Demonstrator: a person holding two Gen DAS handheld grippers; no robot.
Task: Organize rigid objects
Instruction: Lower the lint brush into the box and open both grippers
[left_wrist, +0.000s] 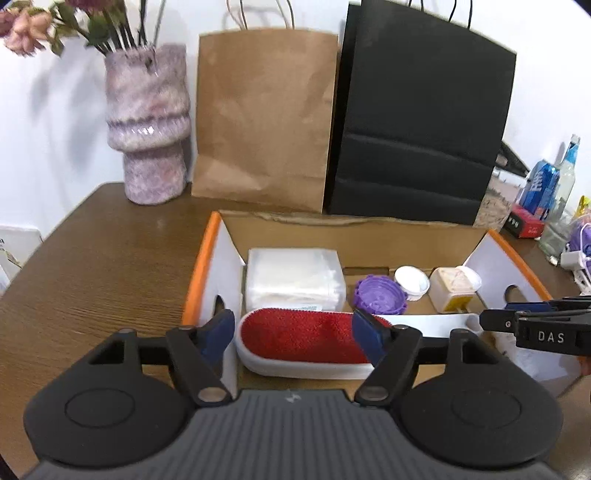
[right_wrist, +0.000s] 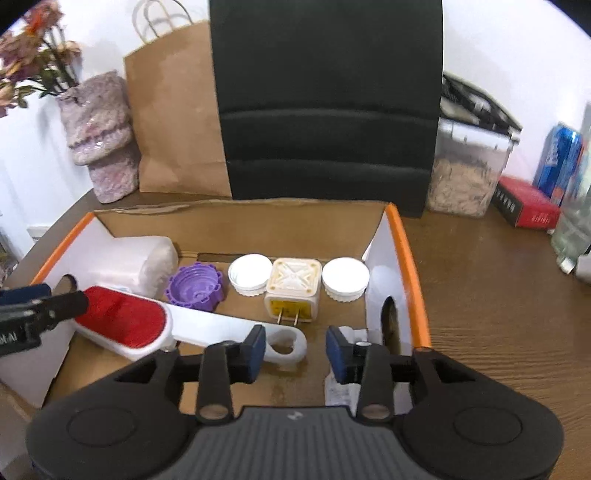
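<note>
Both grippers hover low in frame, jaws spread and empty: left gripper (left_wrist: 293, 334) over the red-bristled lint brush (left_wrist: 306, 338), right gripper (right_wrist: 295, 352) above the cardboard box (right_wrist: 397, 229).

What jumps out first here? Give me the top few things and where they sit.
The red brush lies at the box's front left, its white handle reaching toward the open right gripper. The purple cap sits mid-box beside a white cap. A black bag towers behind the box.
</note>
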